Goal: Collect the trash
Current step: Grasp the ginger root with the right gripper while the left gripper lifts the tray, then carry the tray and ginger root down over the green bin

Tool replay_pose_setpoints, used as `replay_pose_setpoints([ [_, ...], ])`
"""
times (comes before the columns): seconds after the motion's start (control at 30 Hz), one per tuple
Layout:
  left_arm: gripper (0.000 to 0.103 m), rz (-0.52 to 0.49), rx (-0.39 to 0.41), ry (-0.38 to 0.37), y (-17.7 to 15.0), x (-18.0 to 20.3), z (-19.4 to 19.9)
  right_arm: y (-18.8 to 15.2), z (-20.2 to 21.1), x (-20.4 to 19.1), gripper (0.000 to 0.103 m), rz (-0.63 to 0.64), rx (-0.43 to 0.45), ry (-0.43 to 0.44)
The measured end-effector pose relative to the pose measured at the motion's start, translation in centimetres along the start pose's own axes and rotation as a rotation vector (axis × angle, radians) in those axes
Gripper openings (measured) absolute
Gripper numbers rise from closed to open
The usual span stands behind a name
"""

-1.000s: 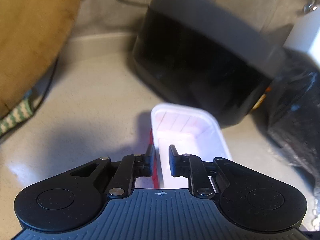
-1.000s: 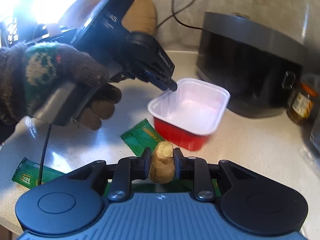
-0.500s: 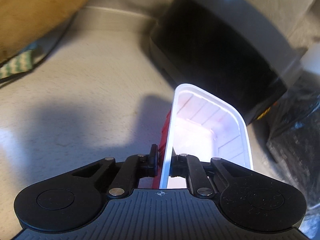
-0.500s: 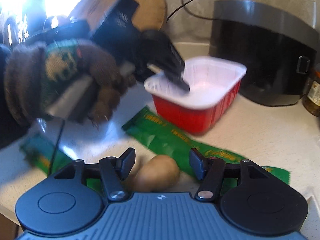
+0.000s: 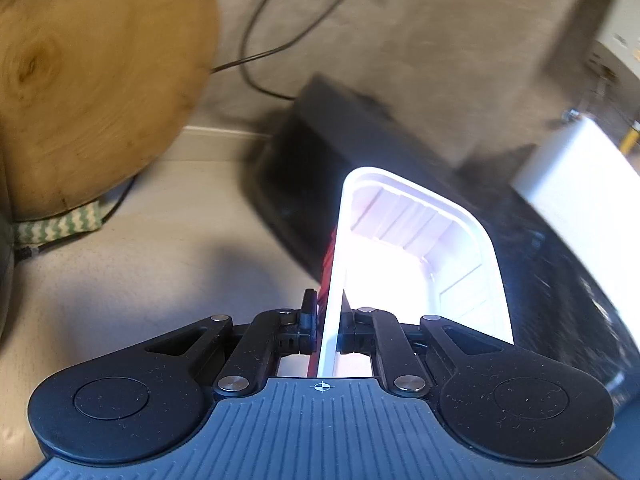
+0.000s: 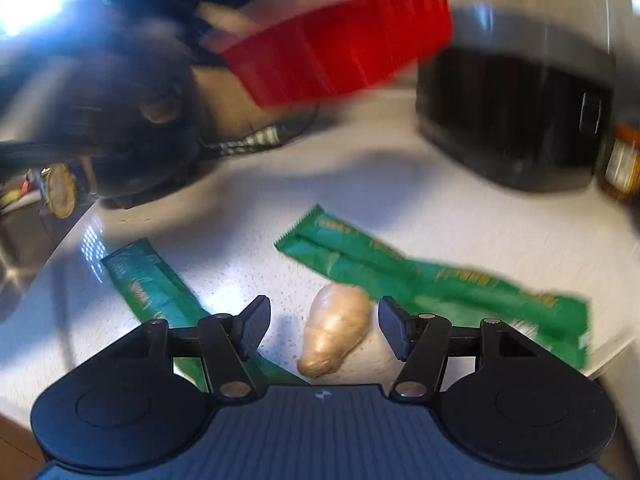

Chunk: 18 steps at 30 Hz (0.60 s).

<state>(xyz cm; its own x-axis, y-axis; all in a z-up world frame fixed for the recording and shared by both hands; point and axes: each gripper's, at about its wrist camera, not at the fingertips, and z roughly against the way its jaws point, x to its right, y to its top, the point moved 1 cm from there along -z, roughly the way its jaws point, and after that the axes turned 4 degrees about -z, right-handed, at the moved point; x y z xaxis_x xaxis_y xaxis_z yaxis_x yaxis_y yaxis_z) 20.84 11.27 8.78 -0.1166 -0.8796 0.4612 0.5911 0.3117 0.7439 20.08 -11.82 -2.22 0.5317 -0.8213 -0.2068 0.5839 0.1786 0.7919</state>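
The tray (image 5: 420, 276) looks like thin smooth plastic, white inside, red and ribbed outside. The round board (image 5: 92, 80) is matt grained wood. The wrappers (image 6: 432, 276) are glossy green film. The countertop (image 6: 248, 240) is speckled, slightly shiny.

Red tray (image 6: 340, 56), white inside; 2 green wrappers (image 6: 432, 276).

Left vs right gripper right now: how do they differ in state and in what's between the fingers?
The left gripper is shut on the tray, clamping its white rim; the right gripper is open, fingers apart.
The left gripper holds the tray clear of the counter; the ginger between the right gripper's fingers lies untouched on the counter.
Shared: both are black two-finger grippers with something between the fingers.
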Motion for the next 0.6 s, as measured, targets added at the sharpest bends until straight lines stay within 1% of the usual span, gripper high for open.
replay_pose_setpoints([
  [0.03, 0.011, -0.015, 0.000, -0.010, -0.4, 0.7, 0.7, -0.1, -0.6, 0.0, 0.045, -0.014, -0.014, -0.016],
  [0.07, 0.011, -0.027, 0.003, -0.019, -0.6, 1.3, 1.4, -0.2, -0.8, -0.1, 0.035, -0.010, -0.014, -0.052],
  [0.1, 0.011, -0.036, 0.007, -0.031, -1.0, 1.9, 2.2, -0.2, -0.7, -0.3, 0.036, -0.001, -0.013, -0.074],
  [0.13, 0.011, -0.046, 0.011, -0.045, -1.3, 2.5, 2.7, -0.3, -0.1, -0.2, 0.036, -0.014, -0.010, -0.066],
  [0.2, 0.012, -0.080, 0.025, -0.081, -2.2, 4.4, 3.4, -0.5, 2.3, 0.2, 0.036, -0.037, 0.030, -0.051],
  [0.23, 0.012, -0.097, 0.032, -0.104, -2.7, 5.4, 3.9, -0.8, 3.9, 0.5, 0.036, -0.039, 0.061, -0.060],
  [0.3, 0.012, -0.109, 0.033, -0.176, -3.9, 6.8, 4.3, -1.5, 7.4, 1.8, 0.036, -0.061, 0.119, -0.097],
  [0.37, 0.012, -0.115, 0.017, -0.255, -5.7, 8.2, 4.0, -2.8, 11.0, 4.1, 0.036, -0.121, 0.152, -0.140],
  [0.4, 0.012, -0.129, 0.002, -0.286, -6.9, 9.1, 3.8, -3.8, 12.7, 5.5, 0.036, -0.154, 0.163, -0.179],
  [0.43, 0.012, -0.148, -0.018, -0.311, -8.0, 10.0, 3.2, -5.0, 14.4, 6.7, 0.036, -0.181, 0.174, -0.238],
  [0.53, 0.012, -0.204, -0.117, -0.377, -13.1, 12.6, 0.7, -9.1, 18.3, 10.1, 0.036, -0.246, 0.177, -0.431],
  [0.6, 0.012, -0.219, -0.200, -0.412, -17.4, 13.7, -1.6, -12.3, 20.2, 12.4, 0.036, -0.318, 0.147, -0.497],
])
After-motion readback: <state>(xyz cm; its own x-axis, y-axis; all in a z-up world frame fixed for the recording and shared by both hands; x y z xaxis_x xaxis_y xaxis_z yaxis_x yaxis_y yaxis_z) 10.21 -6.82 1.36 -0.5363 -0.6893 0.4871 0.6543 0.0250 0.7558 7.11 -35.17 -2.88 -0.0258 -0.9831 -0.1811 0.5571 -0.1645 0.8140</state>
